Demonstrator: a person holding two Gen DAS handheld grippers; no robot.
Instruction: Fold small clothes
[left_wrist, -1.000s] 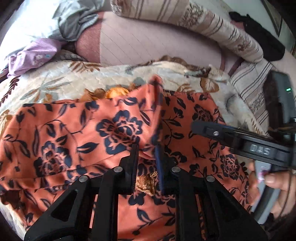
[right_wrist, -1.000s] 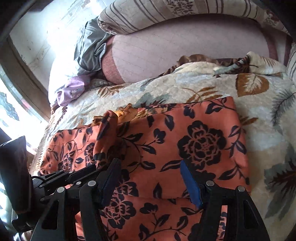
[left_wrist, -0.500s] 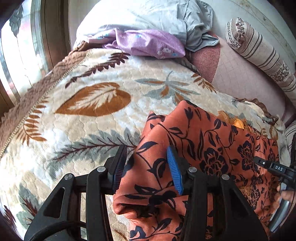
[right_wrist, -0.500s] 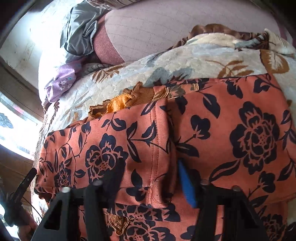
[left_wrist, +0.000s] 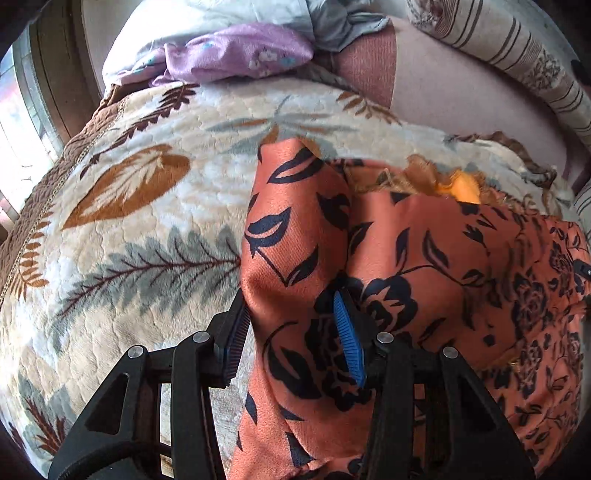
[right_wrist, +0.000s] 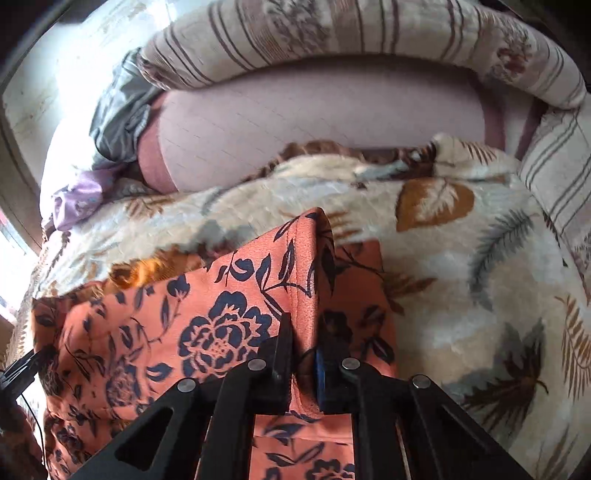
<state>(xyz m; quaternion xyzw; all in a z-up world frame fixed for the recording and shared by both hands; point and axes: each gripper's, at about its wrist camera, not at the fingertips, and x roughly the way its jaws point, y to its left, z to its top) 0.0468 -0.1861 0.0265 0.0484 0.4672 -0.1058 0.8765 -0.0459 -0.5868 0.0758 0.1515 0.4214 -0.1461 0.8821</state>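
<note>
Left wrist view: the left tool stands with its jaws apart, a raised fold of the garment bulging up between them. The fold touches the dark left pad; the blue right pad sits against the cloth too, but the jaws are clearly spread and not clamped. The garment is orange with dark blue flowers, and it lies on a cream blanket patterned with brown and grey leaves. It spreads from the tool toward the right edge of the view, with a bit of yellow-orange trim showing at its far edge. Beyond the blanket lie a purple cloth and a grey cloth, beside a pink cushion and a striped bolster.

Right wrist view: the right tool is closed on the garment, its jaws nearly together with a hemmed edge of the cloth pinched upright between them. The pinched edge rises as a ridge past the tips. The rest of the garment spreads to the left and below the tool, lying on the blanket. Bare blanket lies to the right. Behind are the pink cushion, the bolster, and the purple cloth at far left.
</note>
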